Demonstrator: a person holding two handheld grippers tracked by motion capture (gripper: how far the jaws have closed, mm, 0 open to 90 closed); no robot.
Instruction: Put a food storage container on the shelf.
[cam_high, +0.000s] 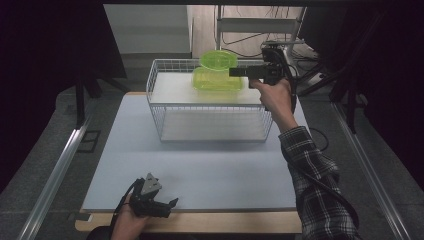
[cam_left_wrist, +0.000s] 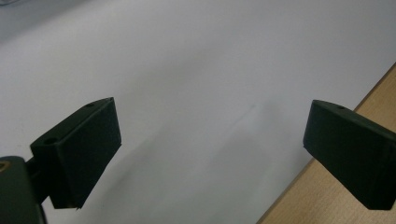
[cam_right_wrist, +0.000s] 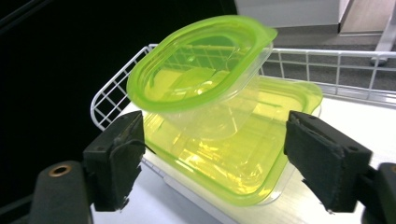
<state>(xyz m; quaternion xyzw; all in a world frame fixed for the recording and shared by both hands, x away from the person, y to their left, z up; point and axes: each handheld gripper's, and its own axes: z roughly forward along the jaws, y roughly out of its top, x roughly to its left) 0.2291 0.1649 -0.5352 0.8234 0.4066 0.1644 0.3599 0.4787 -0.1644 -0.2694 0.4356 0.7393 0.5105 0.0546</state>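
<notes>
Containers (cam_right_wrist: 219, 135) between open right tongs (cam_right_wrist: 212, 161).

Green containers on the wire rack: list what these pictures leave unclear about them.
- Contents: the small oval container and the large square container are glossy with reflections in the right gripper view; whether either holds anything is unclear.
- Contact: the right claw is open around the large one; touch cannot be confirmed.
- Far side: in the high view the wire rack and claw hide their rear edges.
</notes>
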